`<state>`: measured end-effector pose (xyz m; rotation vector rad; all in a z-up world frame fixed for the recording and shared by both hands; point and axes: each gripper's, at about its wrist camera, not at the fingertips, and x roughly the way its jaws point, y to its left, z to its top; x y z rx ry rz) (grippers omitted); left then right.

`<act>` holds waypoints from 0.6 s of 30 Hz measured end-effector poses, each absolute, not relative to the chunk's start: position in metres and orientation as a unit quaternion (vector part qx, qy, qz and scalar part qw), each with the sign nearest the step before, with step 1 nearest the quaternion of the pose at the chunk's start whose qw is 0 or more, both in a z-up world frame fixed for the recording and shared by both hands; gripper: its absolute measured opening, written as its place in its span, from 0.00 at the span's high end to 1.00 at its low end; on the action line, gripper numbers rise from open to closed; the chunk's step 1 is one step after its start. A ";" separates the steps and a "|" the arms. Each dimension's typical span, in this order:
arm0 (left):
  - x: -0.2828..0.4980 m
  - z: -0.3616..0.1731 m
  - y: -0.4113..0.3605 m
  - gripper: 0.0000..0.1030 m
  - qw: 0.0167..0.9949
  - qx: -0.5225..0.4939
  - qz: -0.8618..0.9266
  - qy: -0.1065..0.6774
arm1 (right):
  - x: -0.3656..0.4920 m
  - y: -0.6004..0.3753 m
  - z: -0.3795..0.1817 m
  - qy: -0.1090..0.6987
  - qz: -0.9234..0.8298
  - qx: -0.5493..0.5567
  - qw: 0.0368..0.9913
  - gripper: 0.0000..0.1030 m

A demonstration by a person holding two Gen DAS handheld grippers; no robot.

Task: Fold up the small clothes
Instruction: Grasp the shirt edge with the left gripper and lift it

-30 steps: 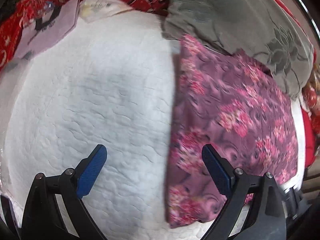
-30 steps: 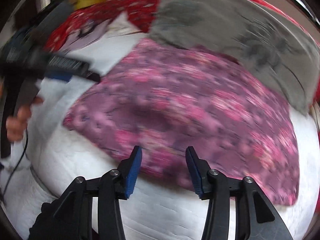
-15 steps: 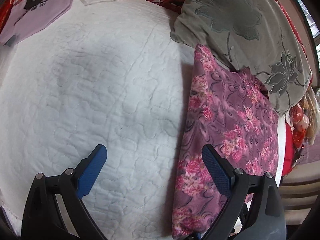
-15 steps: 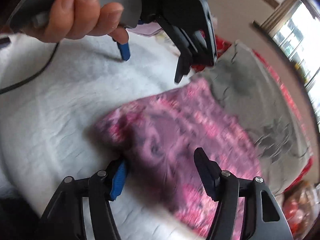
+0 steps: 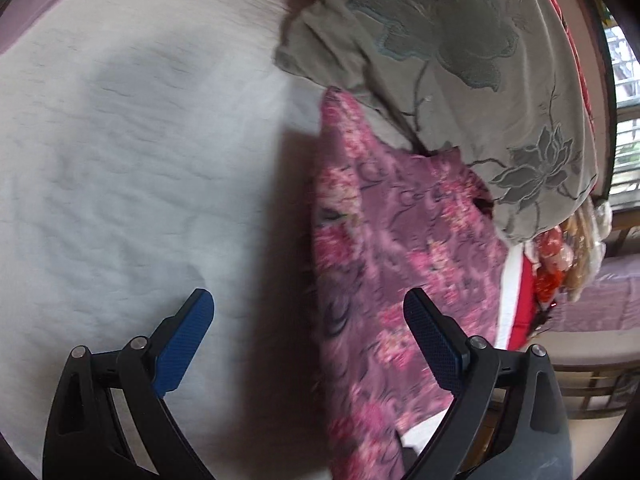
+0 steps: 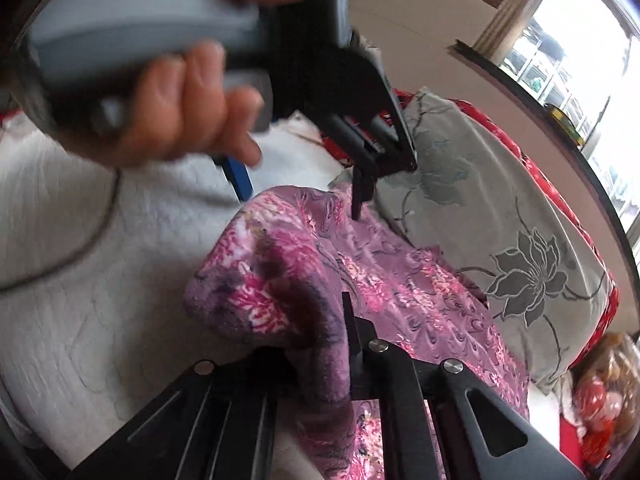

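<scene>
A purple garment with pink flowers (image 5: 400, 264) lies on the white quilted bed cover (image 5: 140, 160), its far edge against a grey flowered pillow. My left gripper (image 5: 308, 336) is open and empty, its right finger above the garment and its left finger above the cover. My right gripper (image 6: 328, 344) is shut on a bunched near corner of the garment (image 6: 280, 280) and lifts it off the cover. The left gripper (image 6: 300, 192), held in a hand, hangs over the garment's far edge in the right wrist view.
The grey flowered pillow (image 5: 460, 72) lies behind the garment; it also shows in the right wrist view (image 6: 500, 240). Red patterned bedding (image 6: 560, 200) runs behind it. A lilac garment (image 5: 24, 12) lies at the far left. Bagged items (image 5: 568, 252) sit off the bed's right edge.
My right gripper swung to the garment's near corner, shut on it and lifted it. My left gripper shifted toward the garment's far edge and stayed open.
</scene>
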<state>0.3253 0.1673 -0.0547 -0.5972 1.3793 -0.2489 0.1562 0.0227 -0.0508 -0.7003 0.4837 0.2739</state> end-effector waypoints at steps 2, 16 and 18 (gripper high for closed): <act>0.327 -0.055 0.159 0.06 0.715 -0.282 -0.122 0.628 | 0.155 0.019 -0.046 0.231 0.132 -0.326 0.907 0.93; 0.323 -0.024 0.115 0.86 0.720 -0.277 -0.140 0.621 | 0.154 -0.027 -0.017 0.245 0.130 -0.196 0.941 0.95; 0.320 -0.012 0.110 0.86 0.727 -0.266 -0.142 0.617 | 0.153 -0.039 -0.010 0.249 0.128 -0.164 0.946 0.95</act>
